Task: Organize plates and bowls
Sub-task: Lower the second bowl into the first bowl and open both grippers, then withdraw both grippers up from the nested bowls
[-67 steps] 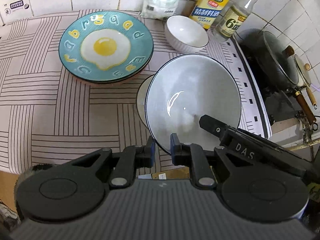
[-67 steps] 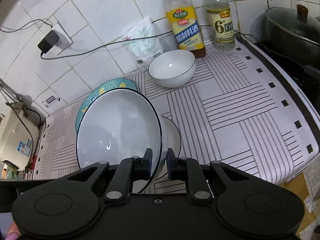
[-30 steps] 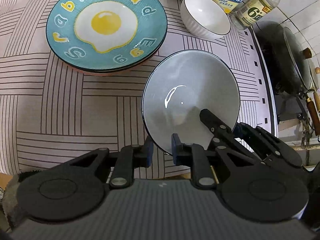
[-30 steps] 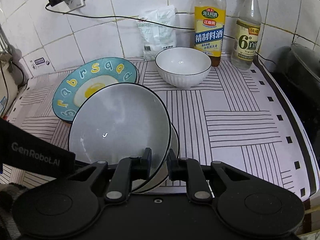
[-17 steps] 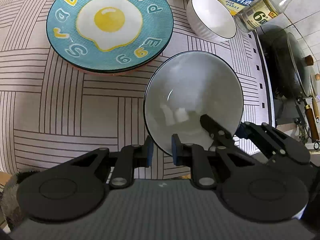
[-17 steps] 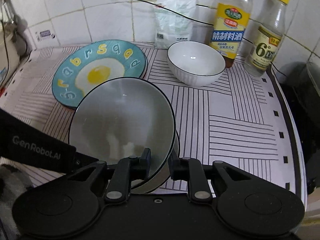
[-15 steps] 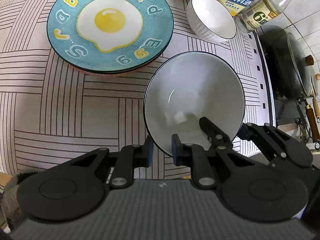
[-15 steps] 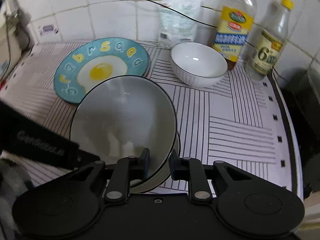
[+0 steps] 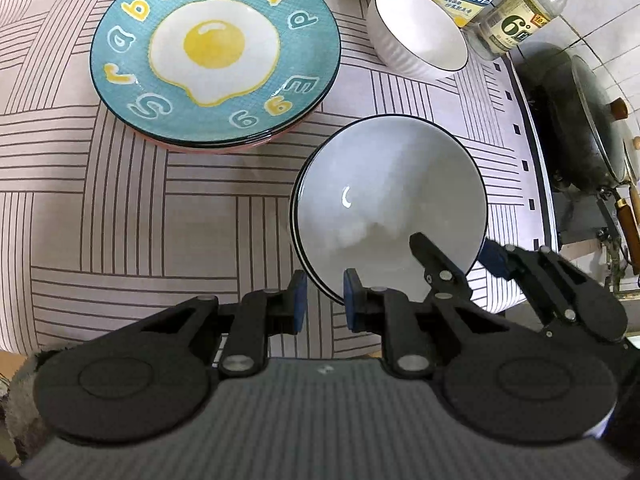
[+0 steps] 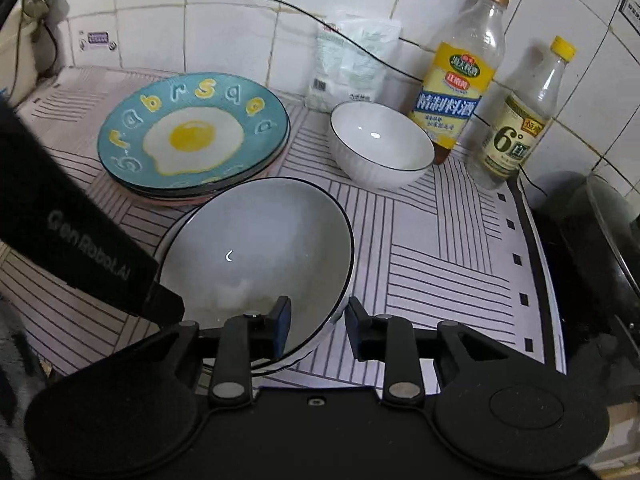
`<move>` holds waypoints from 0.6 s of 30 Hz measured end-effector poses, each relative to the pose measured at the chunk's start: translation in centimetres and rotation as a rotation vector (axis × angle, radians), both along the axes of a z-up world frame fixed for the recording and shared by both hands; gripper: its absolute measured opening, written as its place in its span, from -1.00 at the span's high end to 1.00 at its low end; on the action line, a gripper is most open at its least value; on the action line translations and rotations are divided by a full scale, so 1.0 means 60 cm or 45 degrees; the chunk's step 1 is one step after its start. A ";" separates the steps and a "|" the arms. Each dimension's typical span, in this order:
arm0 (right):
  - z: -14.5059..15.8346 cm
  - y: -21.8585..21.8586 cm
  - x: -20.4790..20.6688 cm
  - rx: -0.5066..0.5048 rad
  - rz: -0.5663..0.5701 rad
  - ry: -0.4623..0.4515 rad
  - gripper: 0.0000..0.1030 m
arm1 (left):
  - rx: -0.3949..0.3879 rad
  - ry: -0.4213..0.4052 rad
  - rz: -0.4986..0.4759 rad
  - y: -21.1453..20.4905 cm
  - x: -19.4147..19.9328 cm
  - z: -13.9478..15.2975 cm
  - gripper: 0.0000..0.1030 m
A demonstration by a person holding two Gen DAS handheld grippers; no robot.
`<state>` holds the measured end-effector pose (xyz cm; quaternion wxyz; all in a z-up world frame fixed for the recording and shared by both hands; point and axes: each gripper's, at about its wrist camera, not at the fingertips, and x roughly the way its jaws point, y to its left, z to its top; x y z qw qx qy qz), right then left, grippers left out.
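Note:
A large grey-white bowl (image 9: 388, 200) with a dark rim sits nested in a matching bowl (image 9: 295, 236) on the striped counter mat. My left gripper (image 9: 324, 302) is shut on the near rim of the large bowl. My right gripper (image 10: 316, 320) straddles the large bowl (image 10: 256, 256) at its right rim. Its jaws are opening and the pads stand off the rim. In the left wrist view the right gripper (image 9: 476, 260) has one finger inside the bowl. A small white bowl (image 10: 380, 144) and a stack of teal fried-egg plates (image 10: 192, 136) stand behind.
Two bottles (image 10: 460, 80) and a white bag (image 10: 352, 64) line the tiled wall. A dark wok with a lid (image 9: 588, 128) sits on the stove to the right. The counter's front edge (image 9: 120, 344) runs just beyond my left gripper. A cable (image 10: 280, 4) crosses the wall.
The right jaws have spread and let go of the large bowl's rim. The bowl has settled level into the one beneath. The left grip looks unchanged.

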<state>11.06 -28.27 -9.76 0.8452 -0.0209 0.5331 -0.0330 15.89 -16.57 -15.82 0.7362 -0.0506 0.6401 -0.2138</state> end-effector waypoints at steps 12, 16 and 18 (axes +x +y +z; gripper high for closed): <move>0.033 -0.066 -0.046 0.330 -0.073 -0.125 0.16 | 0.021 -0.203 -0.110 0.005 -0.030 0.069 0.62; 0.054 -0.071 -0.058 0.287 -0.031 -0.166 0.16 | 0.067 -0.292 -0.166 0.002 -0.047 0.094 0.62; 0.065 -0.074 -0.062 0.264 -0.011 -0.189 0.16 | 0.090 -0.320 -0.183 0.002 -0.052 0.103 0.61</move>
